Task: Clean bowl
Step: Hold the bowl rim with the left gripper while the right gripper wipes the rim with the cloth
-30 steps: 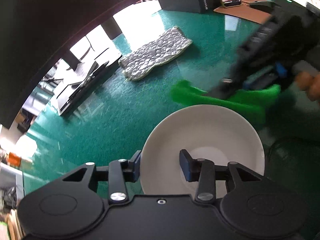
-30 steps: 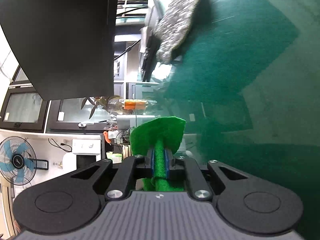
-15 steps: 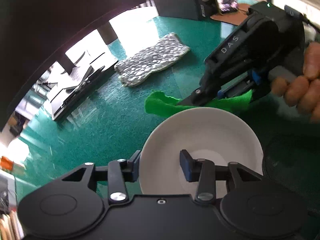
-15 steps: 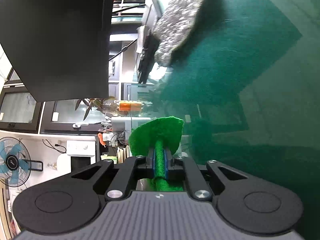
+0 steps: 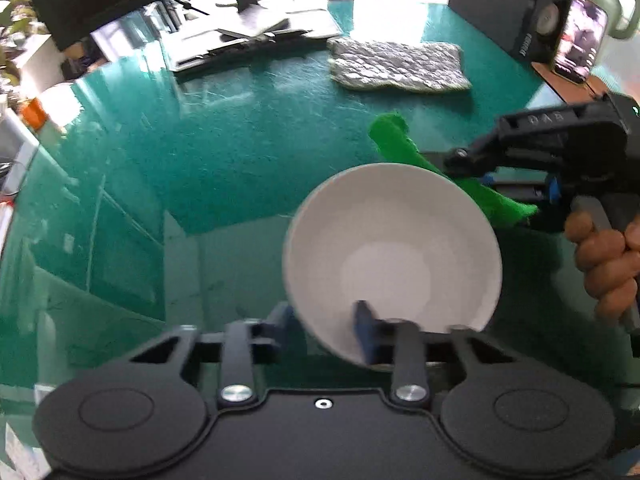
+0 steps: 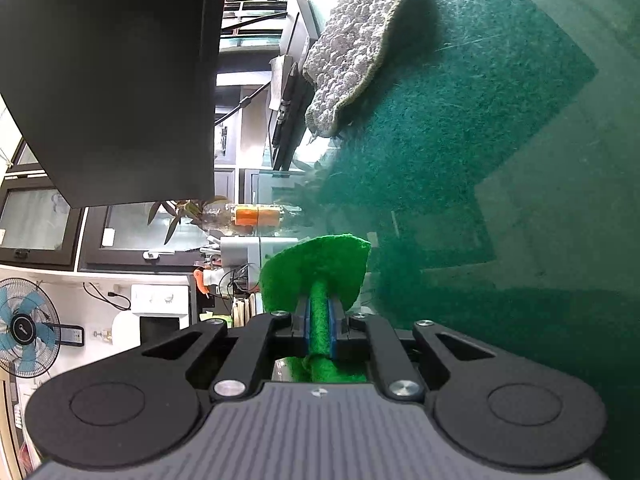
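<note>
A white bowl (image 5: 392, 248) is held tilted above the green table in the left wrist view. My left gripper (image 5: 326, 326) is shut on its near rim, one finger inside and one outside. My right gripper (image 5: 476, 178) comes in from the right, just behind the bowl's far rim, and is shut on a green cloth (image 5: 404, 148). In the right wrist view the cloth (image 6: 316, 276) is pinched between the right gripper's (image 6: 318, 330) blue pads and fans out beyond the tips. The bowl does not show in that view.
A grey quilted mat (image 5: 400, 66) lies on the green table (image 5: 200, 152) at the back; it also shows in the right wrist view (image 6: 352, 44). A phone (image 5: 580, 40) on a stand and a dark speaker are at the back right. A monitor base stands behind the mat.
The left gripper has swung with the bowl, so the table scene has rotated and the bowl tilts more. The right gripper with the cloth now sits further right of the bowl.
</note>
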A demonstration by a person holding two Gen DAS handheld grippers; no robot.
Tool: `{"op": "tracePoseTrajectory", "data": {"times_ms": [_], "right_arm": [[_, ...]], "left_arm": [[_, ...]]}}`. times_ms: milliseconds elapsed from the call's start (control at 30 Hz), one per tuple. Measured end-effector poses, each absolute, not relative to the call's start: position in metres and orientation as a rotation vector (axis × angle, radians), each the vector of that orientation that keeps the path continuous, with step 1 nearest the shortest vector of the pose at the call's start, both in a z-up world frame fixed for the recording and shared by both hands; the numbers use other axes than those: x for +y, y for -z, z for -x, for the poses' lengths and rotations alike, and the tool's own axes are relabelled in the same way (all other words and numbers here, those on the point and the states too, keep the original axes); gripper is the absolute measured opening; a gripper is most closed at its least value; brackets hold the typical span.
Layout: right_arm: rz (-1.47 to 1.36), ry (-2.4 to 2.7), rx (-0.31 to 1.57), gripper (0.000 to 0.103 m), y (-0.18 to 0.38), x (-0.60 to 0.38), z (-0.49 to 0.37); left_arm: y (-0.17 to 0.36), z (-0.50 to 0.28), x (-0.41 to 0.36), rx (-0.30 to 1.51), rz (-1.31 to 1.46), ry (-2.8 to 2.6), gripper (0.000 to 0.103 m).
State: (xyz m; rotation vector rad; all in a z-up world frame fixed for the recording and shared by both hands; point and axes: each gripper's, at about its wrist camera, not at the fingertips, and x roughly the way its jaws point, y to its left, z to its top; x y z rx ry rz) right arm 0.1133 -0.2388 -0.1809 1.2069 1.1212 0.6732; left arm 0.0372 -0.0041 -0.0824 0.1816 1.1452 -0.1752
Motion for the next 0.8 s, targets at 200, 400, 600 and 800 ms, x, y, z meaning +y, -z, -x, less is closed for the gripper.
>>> {"op": "tracePoseTrajectory", "data": {"times_ms": [200, 400, 600, 800], "right_arm": [[-1.192, -0.687, 1.137, 0.01, 0.181, -0.24, -0.106], [-1.239, -0.71, 1.17, 0.01, 0.185, -0.261, -0.072], [-1.311, -0.688, 1.16, 0.01, 0.187, -0.265, -0.055], [-1.339, -0.689, 1.113, 0.011, 0.187, -0.248, -0.095]], "left_arm": [[0.087, -0.054, -0.005, 1.126, -0.291, 0.199, 0.028], [0.09, -0.056, -0.018, 1.06, -0.434, 0.213, 0.034], [0.09, -0.051, -0.023, 1.028, -0.502, 0.244, 0.035], [0.092, -0.049, -0.026, 1.01, -0.529, 0.246, 0.035]]}}
